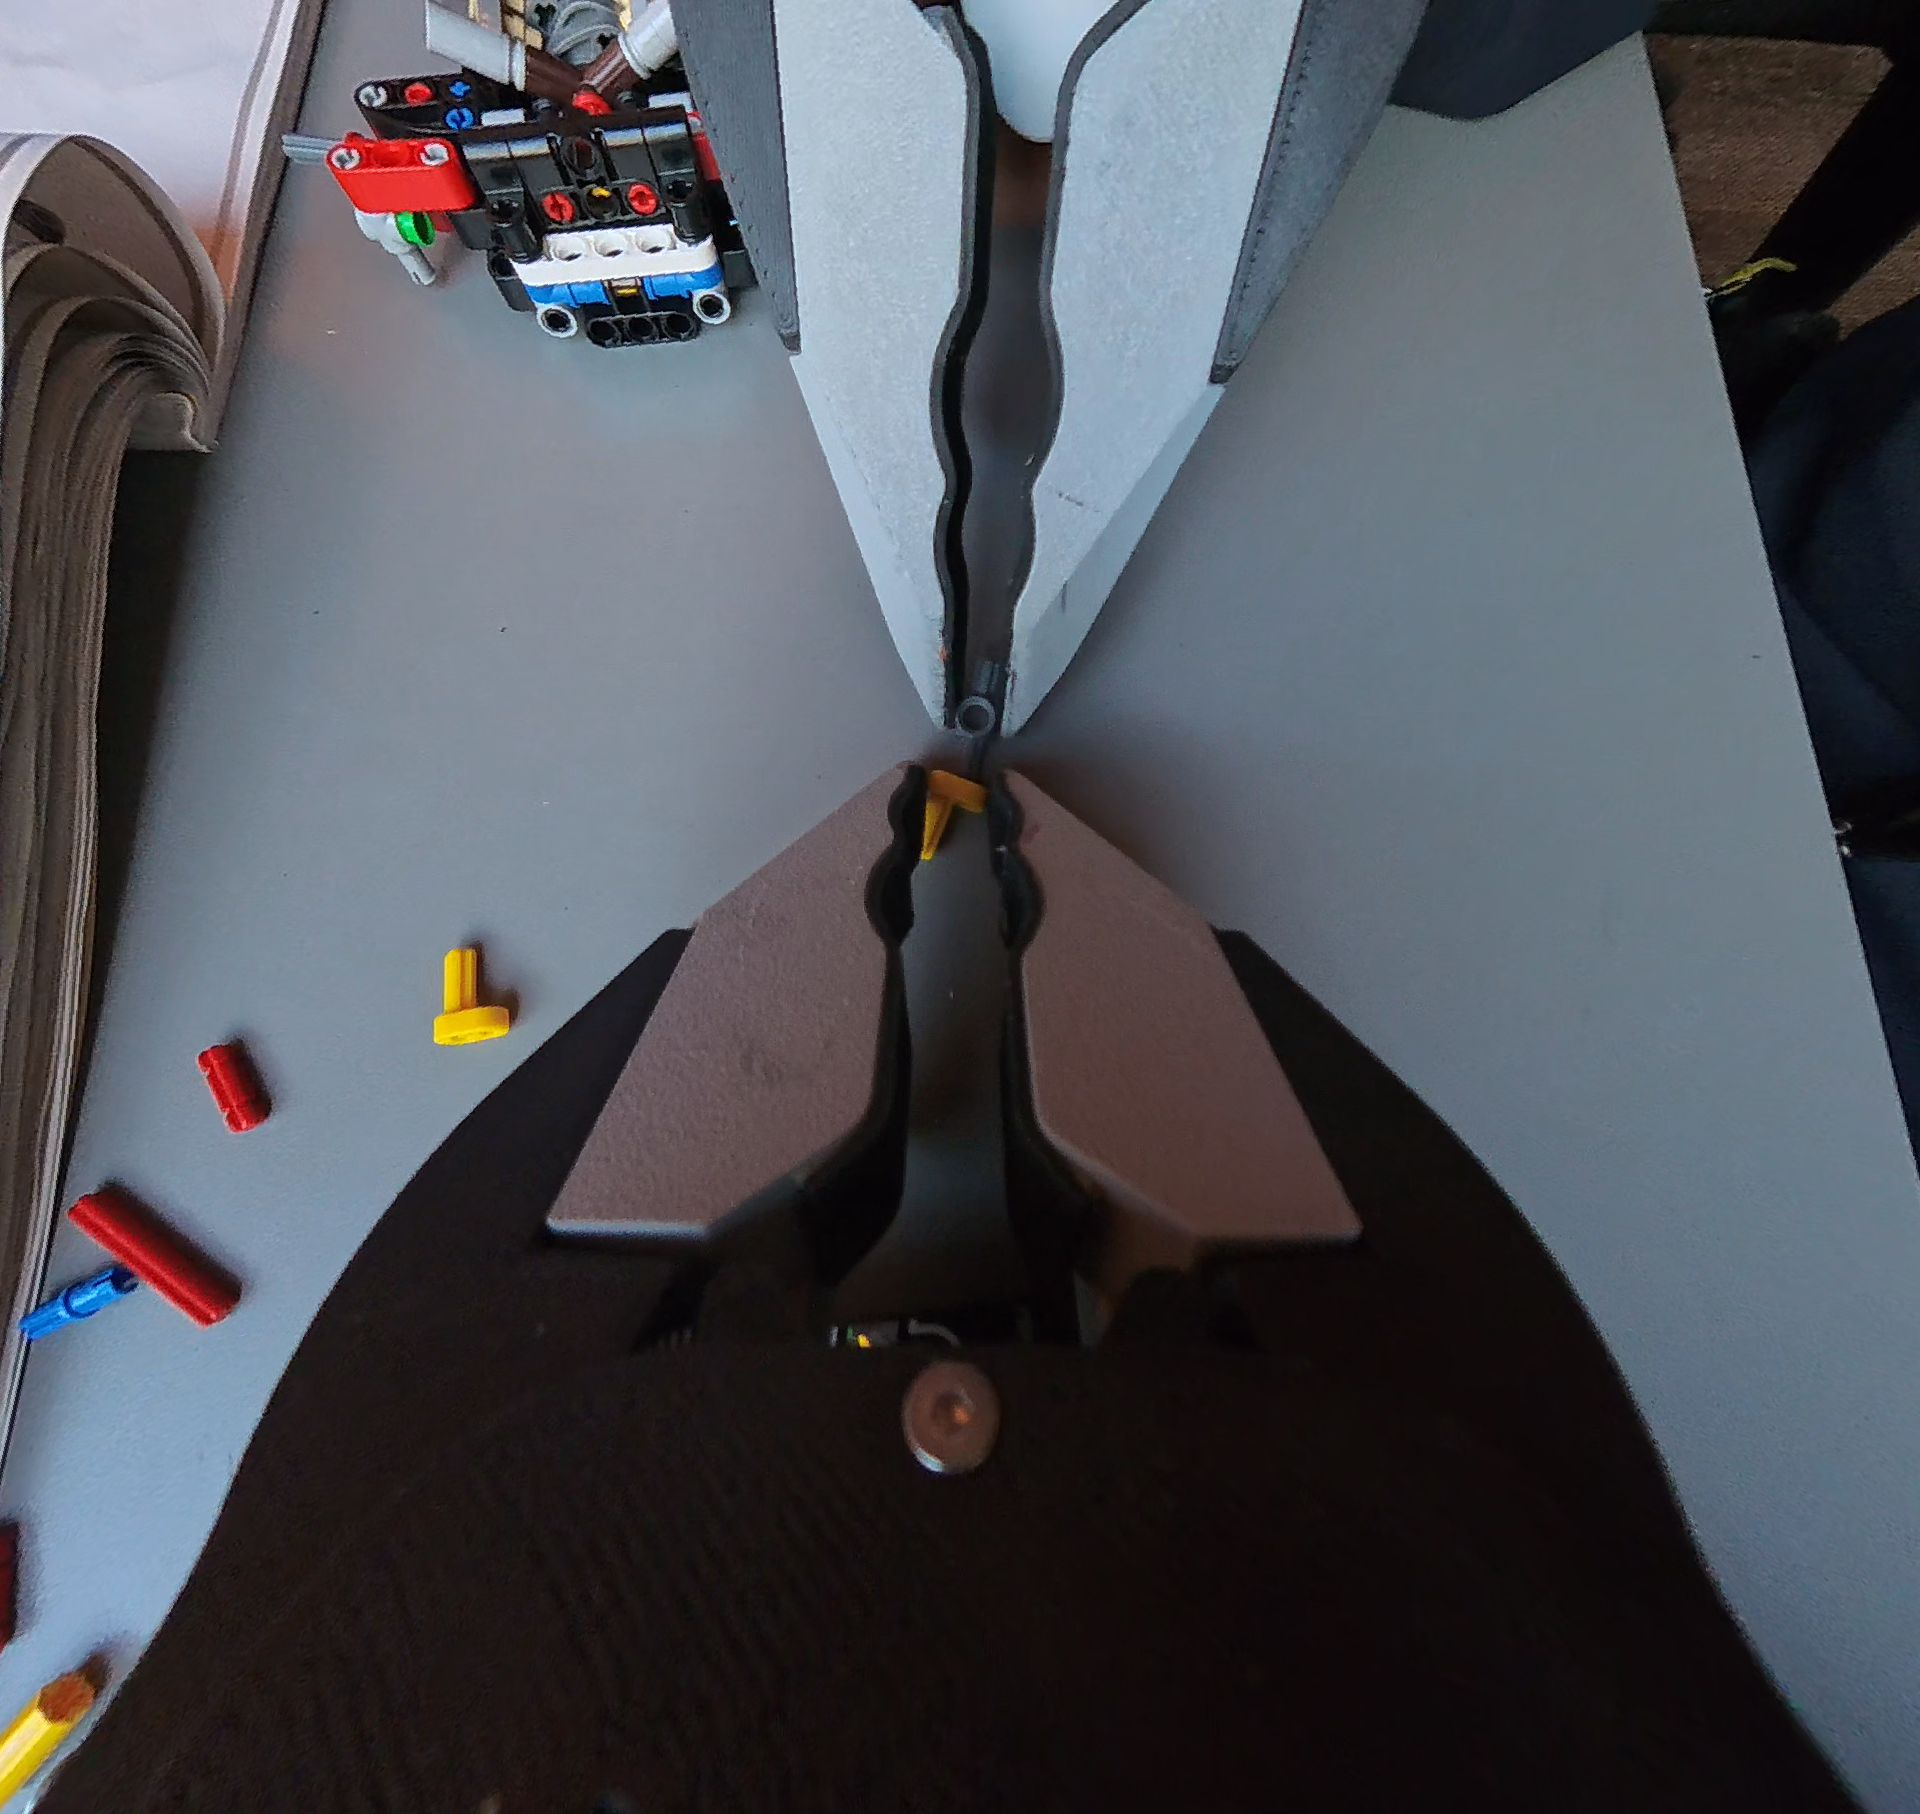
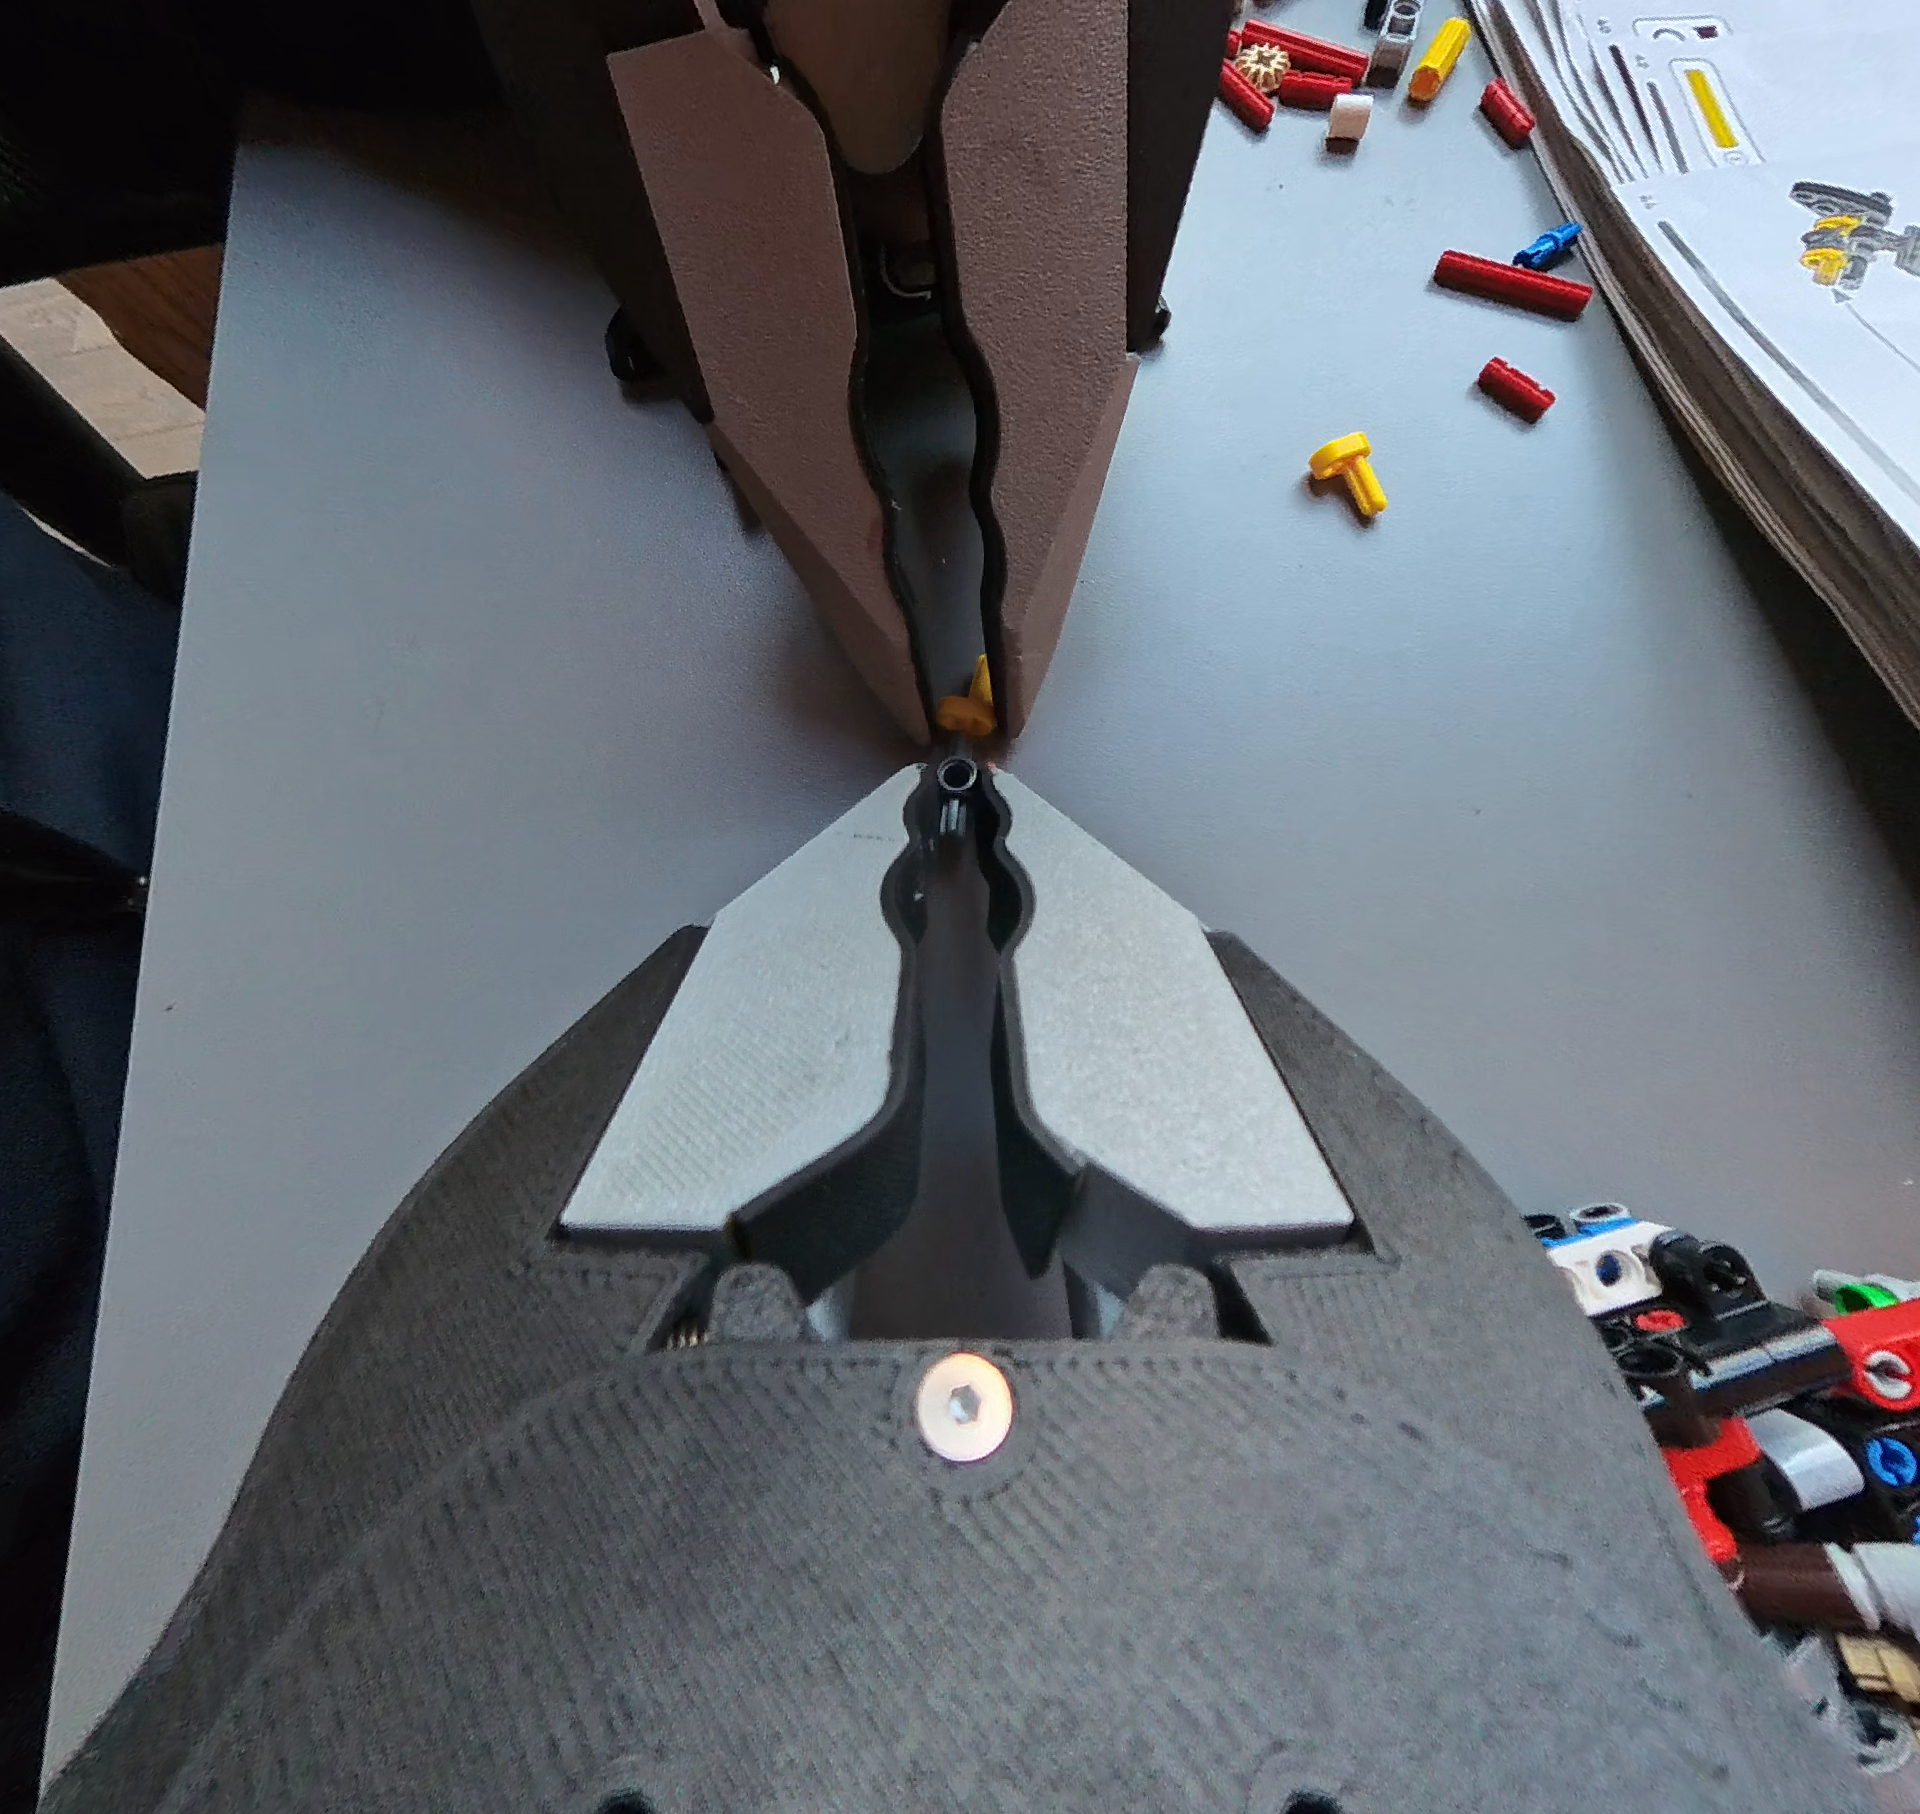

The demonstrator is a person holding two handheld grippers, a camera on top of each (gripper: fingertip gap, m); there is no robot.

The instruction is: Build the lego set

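Observation:
In the left wrist view my left gripper (image 1: 951, 782), with brown fingers, is shut on a small yellow T-shaped peg (image 1: 948, 796) at its tips. My right gripper (image 1: 977, 715), with grey fingers, faces it tip to tip and is shut on a small black pin (image 1: 977, 713) with a ring end. The pin's thin end reaches the yellow peg's head. The right wrist view shows the same: the right gripper (image 2: 956, 777) grips the black pin (image 2: 956, 779), and the left gripper (image 2: 966, 720) grips the yellow peg (image 2: 964, 713). Both are held above the grey table (image 1: 1351, 725).
A part-built brick model (image 1: 592, 206) stands at the far left, and shows in the right wrist view (image 2: 1766, 1401). An open instruction booklet (image 1: 104, 310) lies along the left edge. Loose parts lie near it: a yellow peg (image 1: 468, 1001), red pins (image 1: 156, 1255), a blue pin (image 1: 78, 1297). Less than 4 cm separates the two grippers' tips.

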